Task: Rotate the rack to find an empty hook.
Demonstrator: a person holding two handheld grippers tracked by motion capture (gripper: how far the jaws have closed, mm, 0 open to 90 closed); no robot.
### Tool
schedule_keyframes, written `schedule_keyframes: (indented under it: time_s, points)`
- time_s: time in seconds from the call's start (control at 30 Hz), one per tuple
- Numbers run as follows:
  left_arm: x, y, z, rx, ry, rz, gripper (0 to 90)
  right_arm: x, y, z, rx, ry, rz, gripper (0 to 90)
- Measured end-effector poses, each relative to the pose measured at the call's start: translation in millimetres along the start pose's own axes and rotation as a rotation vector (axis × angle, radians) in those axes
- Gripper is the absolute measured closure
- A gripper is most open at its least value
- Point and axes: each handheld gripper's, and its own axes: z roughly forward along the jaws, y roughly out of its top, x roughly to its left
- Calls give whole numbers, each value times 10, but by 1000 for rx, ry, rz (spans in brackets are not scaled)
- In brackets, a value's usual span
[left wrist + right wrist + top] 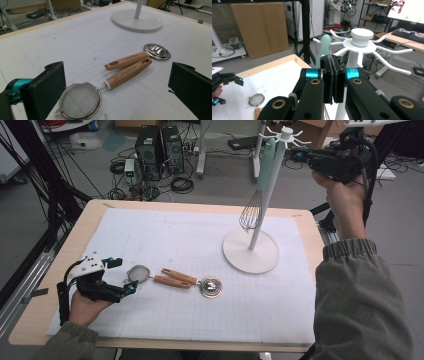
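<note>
A small mesh strainer (139,272) with a wooden handle lies on the white mat, beside a steel measuring spoon (210,286) whose wooden handle runs parallel to it. My left gripper (126,275) rests low at the mat's left, open, its jaws standing either side of the strainer (80,101) and spoon (157,51) without touching them. A wire whisk (251,212) with a mint handle hangs from the white hook rack (251,255). My right gripper (300,155) is held high beside the rack's top, shut with nothing between its pads (333,60). The mint handle (326,47) is just behind it.
The rack's round base (137,20) stands on the mat's far right part. Hook arms (392,51) spread around the rack's cap close to my right gripper. Computer towers (160,147) and cables lie on the floor beyond the table's far edge.
</note>
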Motion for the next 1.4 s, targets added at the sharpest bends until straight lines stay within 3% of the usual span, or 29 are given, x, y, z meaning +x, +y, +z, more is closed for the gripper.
schedule_keyframes:
  time_s: [0.43,0.6,0.83,1.03,1.4]
  points:
    - [-5,5,-8,-4,5,3,17,123,9,121,12,-38,23,897]
    - [-9,6,-6,-3,5,3,17,160,16,174,14,-56,11,897]
    - [-6,12,-17,-5,7,2,17,209,23,230,29,-48,0,897]
    - [-2,19,-30,-9,7,4,17,201,-18,149,28,-32,-11,897]
    - [-14,25,-23,-9,9,6,17,37,-65,-135,-14,-82,14,897]
